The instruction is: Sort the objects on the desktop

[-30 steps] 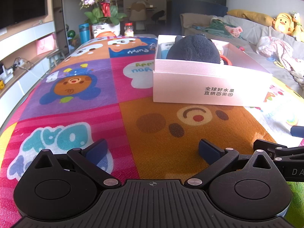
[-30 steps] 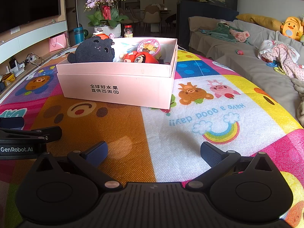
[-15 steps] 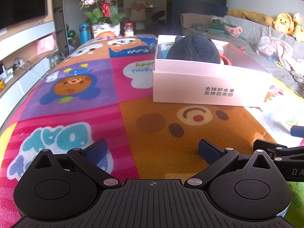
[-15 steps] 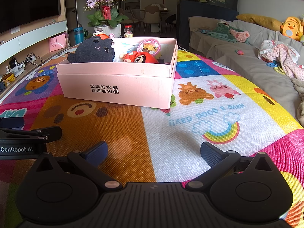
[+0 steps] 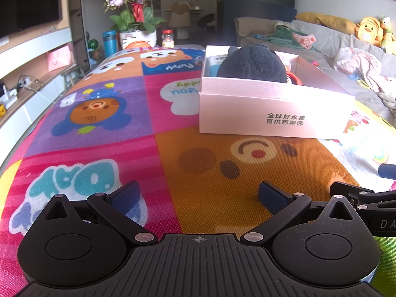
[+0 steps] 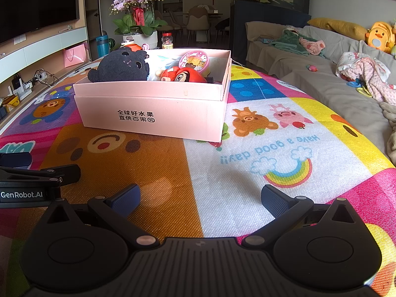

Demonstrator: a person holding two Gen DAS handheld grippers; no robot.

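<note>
A pink cardboard box [image 5: 272, 113] [image 6: 153, 113] stands on the colourful cartoon mat. It holds a dark plush toy [image 5: 252, 64] [image 6: 121, 66], a red-hooded doll [image 6: 184, 75], a round pink case [image 6: 194, 59] and a white-and-blue pack [image 5: 217, 63]. My left gripper [image 5: 199, 195] is open and empty, low over the mat in front of the box. My right gripper [image 6: 200, 199] is open and empty, just to the right of the left one. Each gripper's side shows in the other's view, the right one [image 5: 366, 198] and the left one [image 6: 32, 180].
The mat [image 6: 272, 148] covers a table. At its far end stand an orchid pot [image 5: 136, 22], a blue flask [image 5: 109, 42] and a jar [image 5: 167, 38]. A sofa with clothes and plush toys [image 6: 346, 74] runs along the right; a TV cabinet [image 5: 24, 74] along the left.
</note>
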